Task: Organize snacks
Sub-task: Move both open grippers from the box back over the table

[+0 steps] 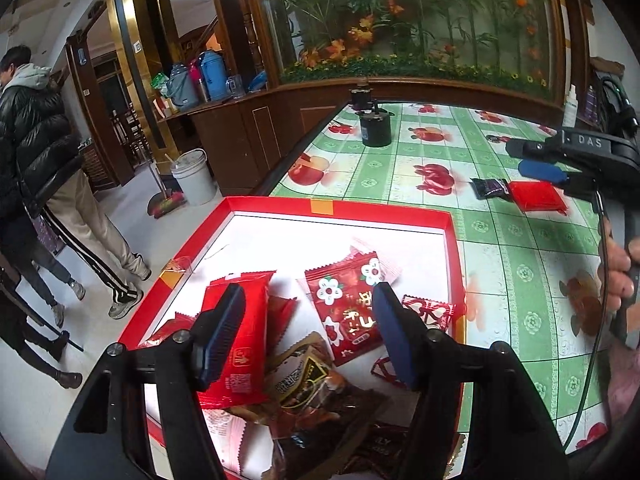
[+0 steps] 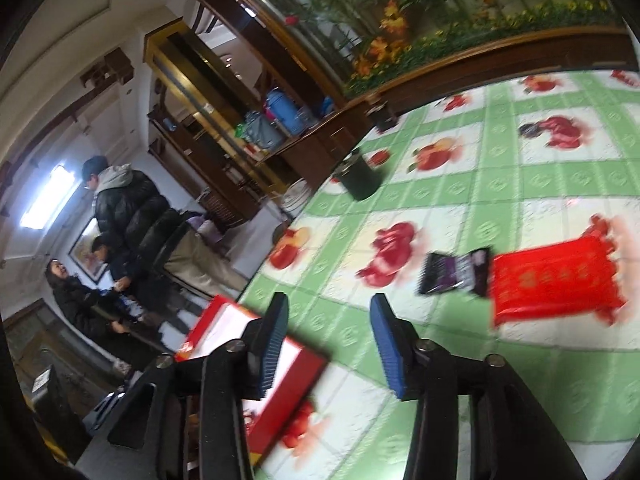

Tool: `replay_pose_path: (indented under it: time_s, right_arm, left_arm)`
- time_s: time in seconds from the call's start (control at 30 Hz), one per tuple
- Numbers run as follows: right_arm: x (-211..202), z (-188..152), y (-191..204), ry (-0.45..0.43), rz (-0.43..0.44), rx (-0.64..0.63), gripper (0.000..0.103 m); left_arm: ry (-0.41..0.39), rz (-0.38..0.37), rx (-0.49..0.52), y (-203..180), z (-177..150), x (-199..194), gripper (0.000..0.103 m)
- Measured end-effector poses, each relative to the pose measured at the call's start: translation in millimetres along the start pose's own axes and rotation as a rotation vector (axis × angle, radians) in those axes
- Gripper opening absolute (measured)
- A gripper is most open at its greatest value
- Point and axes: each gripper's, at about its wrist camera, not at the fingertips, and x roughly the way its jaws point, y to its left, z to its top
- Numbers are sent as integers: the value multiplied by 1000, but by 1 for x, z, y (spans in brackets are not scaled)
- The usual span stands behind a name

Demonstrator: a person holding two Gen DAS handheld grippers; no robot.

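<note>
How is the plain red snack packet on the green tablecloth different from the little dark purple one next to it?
The plain red snack packet is bright red, while the little dark purple snack packet is nearly black with purple print. The red one is clearly bigger and looks puffier; the dark one is smaller and flatter. Both lie side by side on the green tablecloth, outside the red box, with no gripper touching them.

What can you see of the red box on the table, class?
The red box is a shallow, open cardboard tray with red walls and a white floor, lying flat at the table's left edge on the green tablecloth. An orange tape patch marks its far wall. Loose snack packets are piled at its near end.
</note>
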Motion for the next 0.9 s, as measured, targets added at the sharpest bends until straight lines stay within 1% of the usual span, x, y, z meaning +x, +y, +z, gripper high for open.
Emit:
replay_pose_path:
  time_s: [0.1, 0.17, 0.23, 0.3, 0.37, 0.43, 0.5, 0.57, 0.7, 0.73, 0.83, 0.9]
  right_arm:
    - [-2, 7, -14, -8, -50, 3, 49]
    - [-2, 14, -30, -14, -83, 18, 54]
    - [-2, 21, -52, -21, -118, 43, 54]
    - [-5, 26, -75, -27, -111, 90, 54]
    - [-8, 31, -103, -27, -83, 161, 54]
    - [-12, 37, -121, -43, -84, 194, 54]
    - [-14, 44, -130, -60, -84, 202, 55]
    - [-11, 48, -135, -54, -93, 198, 58]
    - [5, 56, -138, -8, -127, 162, 62]
    - [9, 56, -139, 6, -133, 151, 66]
    - [23, 55, -135, 80, -158, 98, 65]
    - [28, 53, -131, 138, -151, 71, 67]
  left_arm:
    - [8, -3, 9, -4, -2, 1, 65]
    - [14, -8, 18, -7, -3, 2, 65]
    - [17, -9, 27, -11, -5, 2, 65]
    - [21, -14, 37, -14, -6, 2, 65]
    - [21, -15, 48, -18, -5, 1, 65]
    - [23, -17, 59, -22, -5, 1, 65]
    - [29, -20, 73, -29, -4, 2, 65]
    - [34, -21, 93, -38, -4, 2, 65]
    - [47, -30, 129, -56, -2, 2, 65]
    - [51, -34, 137, -61, -1, 2, 65]
    - [51, -31, 161, -73, 1, -1, 65]
    - [48, -31, 170, -78, 2, -5, 65]
